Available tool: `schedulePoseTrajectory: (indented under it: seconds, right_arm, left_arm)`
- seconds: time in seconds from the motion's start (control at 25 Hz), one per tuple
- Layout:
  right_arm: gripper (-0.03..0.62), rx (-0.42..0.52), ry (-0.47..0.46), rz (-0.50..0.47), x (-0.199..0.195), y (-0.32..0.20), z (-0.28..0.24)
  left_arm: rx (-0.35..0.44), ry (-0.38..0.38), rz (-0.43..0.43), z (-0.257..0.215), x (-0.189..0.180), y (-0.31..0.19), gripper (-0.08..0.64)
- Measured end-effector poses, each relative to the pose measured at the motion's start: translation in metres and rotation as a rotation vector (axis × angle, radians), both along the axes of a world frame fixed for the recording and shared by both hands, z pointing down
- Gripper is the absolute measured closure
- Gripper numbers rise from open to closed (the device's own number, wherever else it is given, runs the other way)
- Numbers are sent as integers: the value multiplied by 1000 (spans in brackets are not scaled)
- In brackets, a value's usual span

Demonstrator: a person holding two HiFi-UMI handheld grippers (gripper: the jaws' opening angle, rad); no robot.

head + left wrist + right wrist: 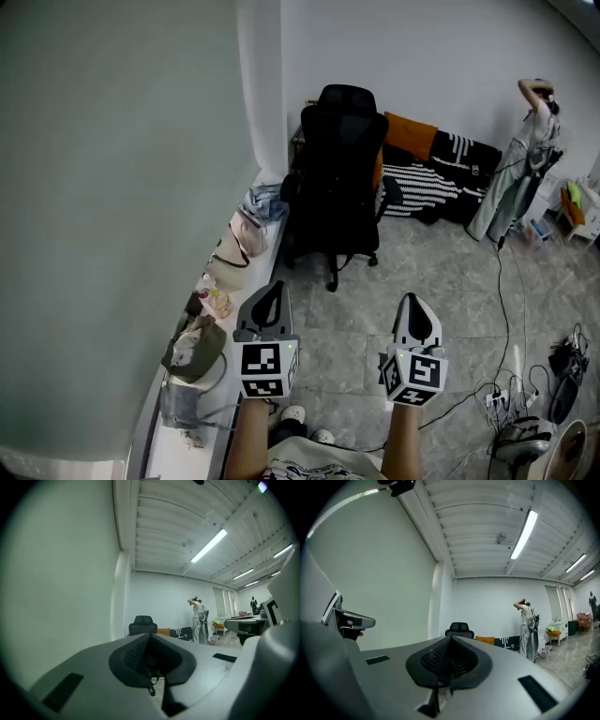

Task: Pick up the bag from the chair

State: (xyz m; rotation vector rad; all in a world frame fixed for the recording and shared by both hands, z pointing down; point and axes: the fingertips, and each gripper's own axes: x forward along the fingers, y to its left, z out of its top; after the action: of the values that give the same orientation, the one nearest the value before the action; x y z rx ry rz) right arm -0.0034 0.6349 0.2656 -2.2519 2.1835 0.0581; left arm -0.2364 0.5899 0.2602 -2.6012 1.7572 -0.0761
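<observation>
A black office chair [337, 159] stands by the white wall, its back toward me. Something dark lies on its seat [319, 202], but I cannot tell it apart from the chair as a bag. Low in the head view, my left gripper [272, 292] and right gripper [415, 305] are held side by side well short of the chair, both pointing at it. Each is shut with nothing between the jaws. The chair [143, 623] shows small and far beyond the shut jaws in the left gripper view, and the chair [459, 629] likewise in the right gripper view.
A ledge [246, 281] along the left wall carries several bags, among them a beige one [242, 239] and an olive one [195, 349]. Striped and orange cushions [441, 173] lie behind the chair. A person [525, 159] stands at the back right. Cables and a power strip [497, 398] lie on the floor at right.
</observation>
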Motion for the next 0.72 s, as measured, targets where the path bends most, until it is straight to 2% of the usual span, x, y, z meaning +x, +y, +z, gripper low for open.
schedulePoseTrajectory:
  seconds: [0.44,0.72]
  right_arm:
    - [578,4,10,-9,2,-2,-6]
    - [578,18,-24,-27,12,0,-4]
  left_arm:
    - [2,-7,4,-2,3,-1,548]
    - [-7,3,-3,2,13,-1,546]
